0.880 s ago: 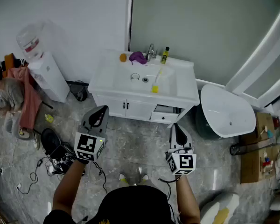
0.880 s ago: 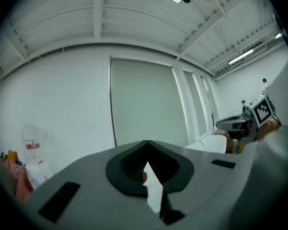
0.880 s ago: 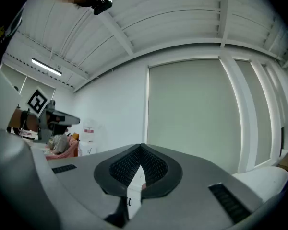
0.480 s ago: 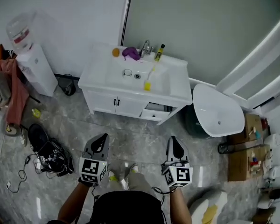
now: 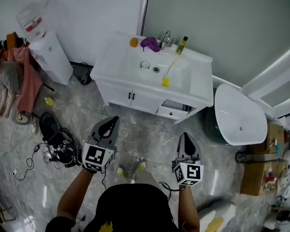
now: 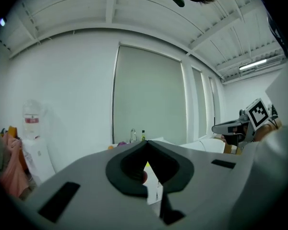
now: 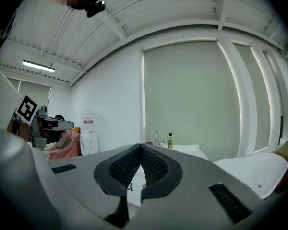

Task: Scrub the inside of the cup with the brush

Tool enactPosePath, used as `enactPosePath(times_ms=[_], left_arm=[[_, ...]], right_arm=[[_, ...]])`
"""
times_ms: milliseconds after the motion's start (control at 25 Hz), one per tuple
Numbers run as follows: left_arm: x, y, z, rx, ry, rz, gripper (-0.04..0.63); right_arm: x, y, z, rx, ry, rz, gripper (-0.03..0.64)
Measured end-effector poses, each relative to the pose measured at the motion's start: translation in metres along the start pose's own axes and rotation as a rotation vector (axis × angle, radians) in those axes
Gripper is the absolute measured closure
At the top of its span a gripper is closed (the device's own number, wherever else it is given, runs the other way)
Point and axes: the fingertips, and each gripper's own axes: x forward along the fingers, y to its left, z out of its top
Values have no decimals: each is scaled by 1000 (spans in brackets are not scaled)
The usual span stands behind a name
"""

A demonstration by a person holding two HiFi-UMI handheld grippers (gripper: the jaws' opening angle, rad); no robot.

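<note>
Both the left gripper (image 5: 114, 121) and the right gripper (image 5: 185, 137) are closed tight and hold nothing, well short of the sink (image 5: 193, 83). The cup (image 5: 145, 65) and the brush (image 5: 166, 77) sit in the sink's basin. A careless nudge could likely tip the small clear cup or send it skidding on the slick basin.

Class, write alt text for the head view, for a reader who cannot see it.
A person stands on a grey marble floor holding a left gripper and a right gripper, both shut and empty, some way from a white sink cabinet. In its basin are a yellow brush and a small clear cup.
</note>
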Motion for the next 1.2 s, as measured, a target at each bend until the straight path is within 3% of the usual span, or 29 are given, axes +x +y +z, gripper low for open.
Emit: enactPosePath(times_ms=[200,360,600,880,1080,1200], left_arm=[[41,-37,1,42,66,-24,578],[78,-60,17,67,73,-50,578],[116,-70,20,20,83,-65,578],[170,-28,6,-45,61,-28,578],[244,27,-18,-78,66,-30,578],[298,76,-18,-97,28,-16,578]], right_arm=[[15,-37,-5,24,1,59,589],[32,-70,-13,76,4,68,589],[59,-86,-11,128,-4,97,589],[125,-91,-14,113,39,96,589],[213,-100,-10,82,64,73,589],[275,-98,-4,39,90,55,589]])
